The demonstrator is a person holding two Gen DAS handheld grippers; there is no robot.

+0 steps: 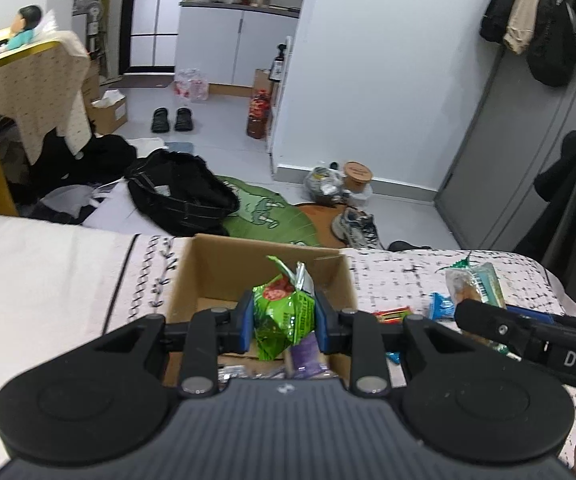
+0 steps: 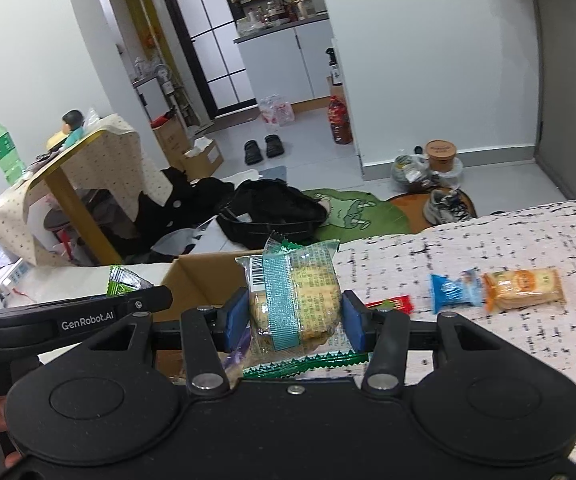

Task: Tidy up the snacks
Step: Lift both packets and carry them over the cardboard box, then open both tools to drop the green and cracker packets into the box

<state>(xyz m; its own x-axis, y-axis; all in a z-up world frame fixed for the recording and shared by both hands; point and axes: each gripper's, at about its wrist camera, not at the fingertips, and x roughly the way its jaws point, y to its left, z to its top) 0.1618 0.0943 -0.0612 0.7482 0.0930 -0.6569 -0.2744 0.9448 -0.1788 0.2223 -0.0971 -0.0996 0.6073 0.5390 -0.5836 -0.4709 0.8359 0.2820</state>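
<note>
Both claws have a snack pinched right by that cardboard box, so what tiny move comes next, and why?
Probably open the left gripper: its green packet already hangs over the open cardboard box, so it should drop in. The right gripper, holding the teal-banded cake, sits beside the box.

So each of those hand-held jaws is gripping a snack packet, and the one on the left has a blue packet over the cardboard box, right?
Almost. The left gripper does hold a packet over the cardboard box, but it is a green packet, not blue, as the left wrist view shows. The right gripper holds a clear-wrapped biscuit packet.
</note>
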